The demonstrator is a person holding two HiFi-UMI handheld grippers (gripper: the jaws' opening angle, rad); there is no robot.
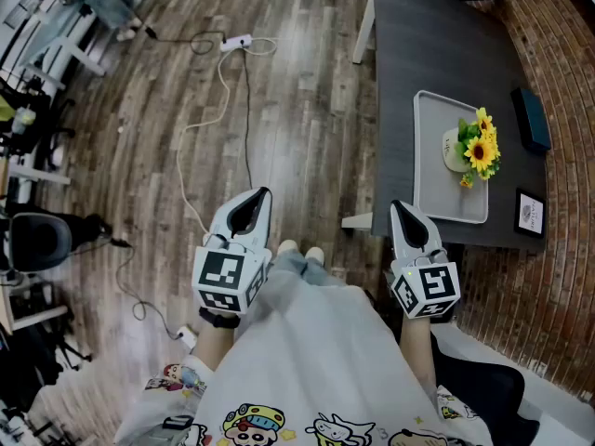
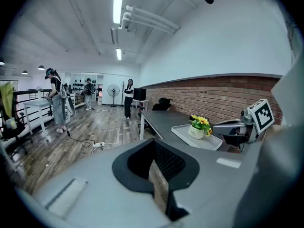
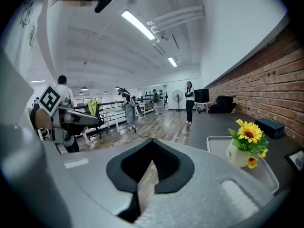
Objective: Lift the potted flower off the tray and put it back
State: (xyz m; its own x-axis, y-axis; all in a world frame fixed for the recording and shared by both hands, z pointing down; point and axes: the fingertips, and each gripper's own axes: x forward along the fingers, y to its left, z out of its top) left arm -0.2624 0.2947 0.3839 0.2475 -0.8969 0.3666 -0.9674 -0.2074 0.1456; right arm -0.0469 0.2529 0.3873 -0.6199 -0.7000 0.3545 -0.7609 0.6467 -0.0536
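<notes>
Left gripper: the grey two-jaw left gripper (image 1: 260,199), with its marker cube, is held out over the floor to the left of the table. Its jaws are pressed together with nothing between them.
Right gripper: the matching right gripper (image 1: 401,209) is held at the near edge of the table. Its jaws are closed tight and empty too, and it touches neither tray nor pot.
Potted flower: the yellow sunflowers in a round white pot (image 1: 472,150) stand upright on the tray. Seen along the right gripper's jaws, they are ahead and off to the right, apart from both grippers.
Tray: the pale grey rectangular tray (image 1: 447,204) lies flat on the table with its long side running away from the person. The pot sits about halfway along it, on the side nearer the bricks.
Table: the dark grey table (image 1: 418,49) on white legs runs alongside the red brick wall (image 1: 558,268).
Also on the table: a dark rectangular box (image 1: 532,119) lies between tray and wall, and a small black-framed picture (image 1: 530,214) lies nearer the person.
Floor: across the brown wooden plank floor (image 1: 307,110), a white power strip (image 1: 236,41) trails a long white cable (image 1: 219,110).
Left edge: a black office chair (image 1: 37,240) stands by white desks.
Further back: several people stand (image 2: 57,101) in the open room, near a standing fan (image 2: 113,90).
</notes>
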